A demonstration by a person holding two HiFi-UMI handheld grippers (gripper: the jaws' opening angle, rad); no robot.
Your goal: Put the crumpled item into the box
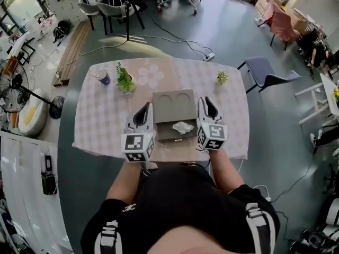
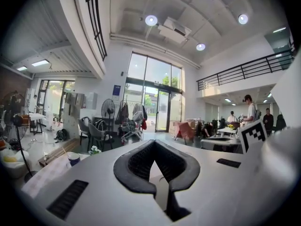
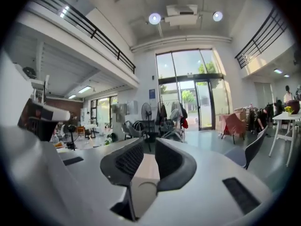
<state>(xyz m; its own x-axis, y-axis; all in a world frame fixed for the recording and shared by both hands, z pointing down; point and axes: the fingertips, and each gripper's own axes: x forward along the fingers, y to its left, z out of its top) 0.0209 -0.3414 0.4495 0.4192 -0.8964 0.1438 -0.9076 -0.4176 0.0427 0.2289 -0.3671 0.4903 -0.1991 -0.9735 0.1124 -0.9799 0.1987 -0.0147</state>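
In the head view a grey box (image 1: 165,132) stands open at the middle of the table, its lid (image 1: 175,102) laid back with two round hollows in it. The crumpled white item (image 1: 183,126) lies inside the box. My left gripper (image 1: 146,106) hangs just left of the box; in the left gripper view its jaws (image 2: 154,142) meet at the tips, shut on nothing. My right gripper (image 1: 208,100) hangs just right of the box. In the right gripper view a gap shows between its jaws (image 3: 149,144), which are open and empty.
The table (image 1: 100,123) has a pink checked cloth. At its far side stand a purple cup (image 1: 104,78), a potted plant (image 1: 125,81), a flower-shaped mat (image 1: 151,75) and a small plant (image 1: 222,78). A grey chair (image 1: 267,73) stands to the right.
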